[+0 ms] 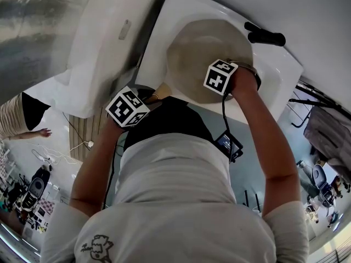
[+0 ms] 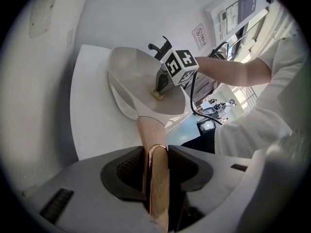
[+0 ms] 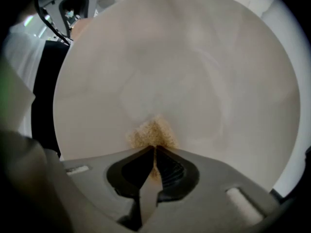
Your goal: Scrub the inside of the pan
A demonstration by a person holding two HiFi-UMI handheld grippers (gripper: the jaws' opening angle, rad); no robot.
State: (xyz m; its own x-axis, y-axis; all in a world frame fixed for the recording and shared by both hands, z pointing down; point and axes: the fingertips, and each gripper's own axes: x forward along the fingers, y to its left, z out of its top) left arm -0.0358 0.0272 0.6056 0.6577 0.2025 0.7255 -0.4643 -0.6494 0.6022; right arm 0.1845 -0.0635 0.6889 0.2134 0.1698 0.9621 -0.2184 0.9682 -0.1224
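— While scrubbing the inside of the pan (image 3: 194, 72), sat mid-sink (image 1: 274, 75), clamped hard on the handle (image 2: 149, 130) with the left gripper (image 2: 156, 150).
— And pinching the sponge (image 3: 151, 134) in the right gripper (image 3: 154, 150), pressed down. Next, probably: sweep toward the walls, keeping pressure.

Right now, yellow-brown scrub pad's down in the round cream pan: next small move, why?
Probably sweep the right gripper across the inside of the round cream pan, pressing lightly. Its jaws pinch the yellow-brown scrub pad against the pan floor, and the left gripper clamps the tan handle, so the pan looks steadied.
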